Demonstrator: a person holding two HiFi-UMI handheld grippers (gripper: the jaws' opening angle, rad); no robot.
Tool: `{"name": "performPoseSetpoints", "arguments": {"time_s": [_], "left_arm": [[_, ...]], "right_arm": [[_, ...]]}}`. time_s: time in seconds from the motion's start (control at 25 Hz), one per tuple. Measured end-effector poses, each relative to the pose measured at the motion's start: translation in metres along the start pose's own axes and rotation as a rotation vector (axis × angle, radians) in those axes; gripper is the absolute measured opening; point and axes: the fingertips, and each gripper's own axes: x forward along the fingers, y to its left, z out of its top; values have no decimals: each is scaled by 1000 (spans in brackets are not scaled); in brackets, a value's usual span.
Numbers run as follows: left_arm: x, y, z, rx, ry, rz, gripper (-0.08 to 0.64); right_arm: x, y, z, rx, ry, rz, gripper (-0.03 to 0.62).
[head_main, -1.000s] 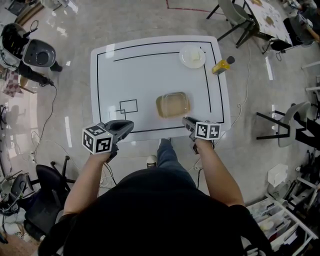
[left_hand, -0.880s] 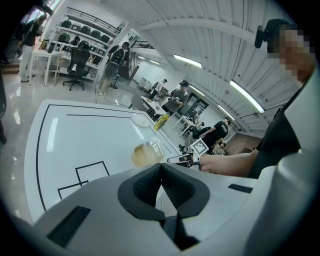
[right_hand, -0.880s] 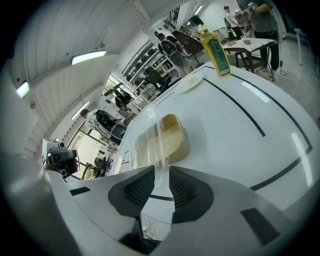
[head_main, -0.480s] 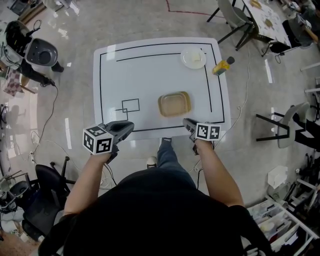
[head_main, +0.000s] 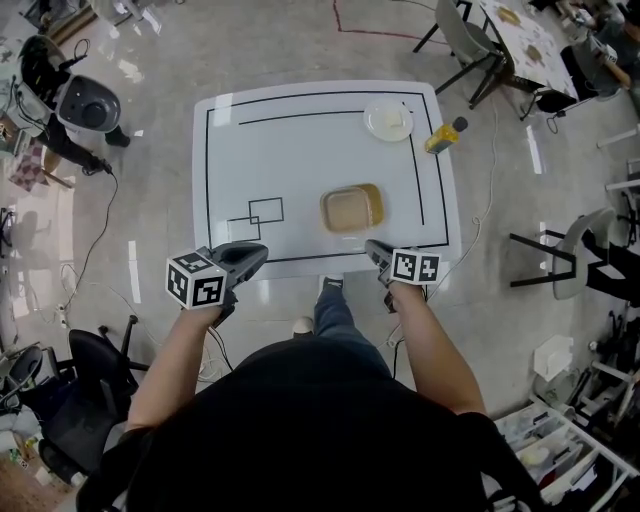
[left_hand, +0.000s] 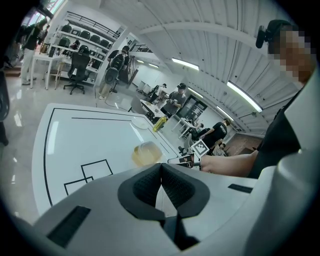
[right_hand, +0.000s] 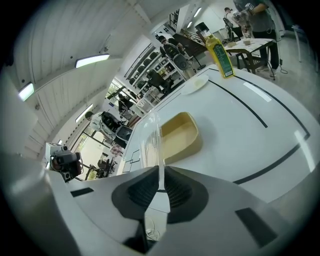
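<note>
Right hand-held gripper (right_hand: 160, 176) pinches a clear lid (right_hand: 151, 140) by its rim, so it stands on edge, just short of the open tan tub (right_hand: 181, 134) on the bench (head_main: 300, 150). Left hand-held gripper (left_hand: 161, 169) – jaws closed, empty – hangs off the bench's near edge.

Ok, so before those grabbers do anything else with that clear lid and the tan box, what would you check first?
1. Right gripper grip on lid: ok, the jaws are closed on its thin edge.
2. Left gripper free: ok, the jaws are together with nothing between them.
3. Box upright and open on the table: ok.
4. Lid clear of box: cannot tell, they overlap in the right gripper view.
5. Bottle and plate out of the way: ok, both are at the far right corner, apart from the box.
</note>
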Motion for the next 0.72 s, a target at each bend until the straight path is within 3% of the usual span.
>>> {"name": "performPoseSetpoints", "arguments": {"time_s": [0.72], "left_arm": [[-41, -24, -17, 26, -36, 11, 23]], "right_arm": [[-20, 38, -27, -1, -21, 34, 44]]}}
